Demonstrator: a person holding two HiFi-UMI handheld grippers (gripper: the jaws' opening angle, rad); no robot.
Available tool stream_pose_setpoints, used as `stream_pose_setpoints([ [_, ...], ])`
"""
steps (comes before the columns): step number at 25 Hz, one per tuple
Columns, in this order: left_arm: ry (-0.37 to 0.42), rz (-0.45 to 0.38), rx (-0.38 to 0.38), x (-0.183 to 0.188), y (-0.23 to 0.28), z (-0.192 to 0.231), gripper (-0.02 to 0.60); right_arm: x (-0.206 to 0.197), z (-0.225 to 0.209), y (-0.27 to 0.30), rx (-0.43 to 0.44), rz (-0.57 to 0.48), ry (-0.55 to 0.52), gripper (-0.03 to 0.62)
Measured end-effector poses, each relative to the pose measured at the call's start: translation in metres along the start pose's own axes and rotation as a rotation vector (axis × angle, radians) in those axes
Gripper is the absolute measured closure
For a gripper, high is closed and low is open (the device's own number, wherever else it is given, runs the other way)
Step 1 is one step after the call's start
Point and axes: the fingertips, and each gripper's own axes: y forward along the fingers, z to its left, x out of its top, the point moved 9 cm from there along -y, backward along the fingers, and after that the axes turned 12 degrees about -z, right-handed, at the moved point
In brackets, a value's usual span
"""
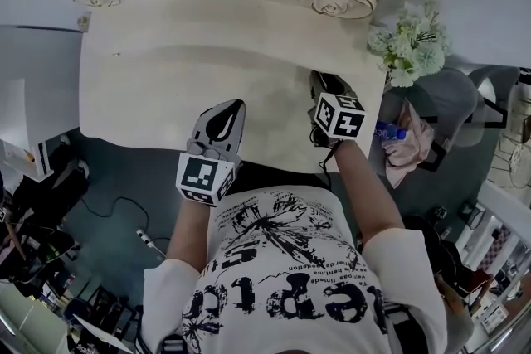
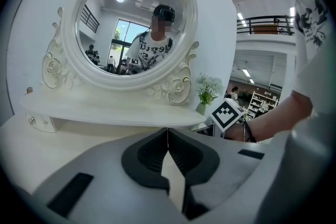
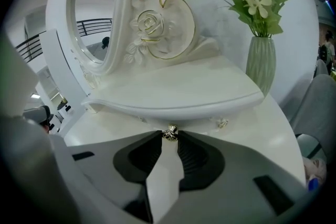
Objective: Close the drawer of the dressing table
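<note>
Right gripper [image 3: 169, 138]: fingers closed on the small brass knob [image 3: 169, 132], pinched at the very tips. The knob belongs to the drawer [image 3: 197, 121], which sits under the raised shelf [image 3: 178, 89] at the far right of the bench [image 1: 166, 79]. The shelf lip hides most of the drawer front, so you cannot tell how far out it stands.

Left gripper [image 2: 168, 132]: fingers shut on nothing, hovering over the near middle of the bench, well apart from the drawer.

Step in hand, as I judge it: push the drawer home.

- Push straight toward the far side, along the drawer's own line. A sideways lean would likely jam it in its slot.
- The tip grip is shallow. Let the fingers press the knob rather than drag on it, or they may slip off.
- Go slowly near the end, and release only once the front sits flush under the shelf.
- Mind the vase [image 3: 261, 63] on the shelf, up and to the right. A hard stop could rock it.
</note>
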Motion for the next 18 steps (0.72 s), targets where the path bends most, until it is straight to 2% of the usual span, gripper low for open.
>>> stream_pose_setpoints([
  [7,0.009,0.009,0.003,0.003,-0.001,0.004,0.563,-0.003,0.008,-0.002,-0.076,0.003,-0.036,0.484],
  [13,0.039,0.007,-0.030,0.010,0.001,0.000,0.561,0.003,0.016,-0.028,-0.089,0.001,-0.028,0.484],
  [16,0.051,-0.008,-0.050,0.018,0.001,-0.004,0.561,0.014,0.023,-0.048,-0.082,-0.057,-0.005,0.553],
  [18,0.062,-0.020,-0.059,0.025,0.001,-0.006,0.561,0.025,0.028,-0.060,-0.072,-0.107,-0.007,0.563],
])
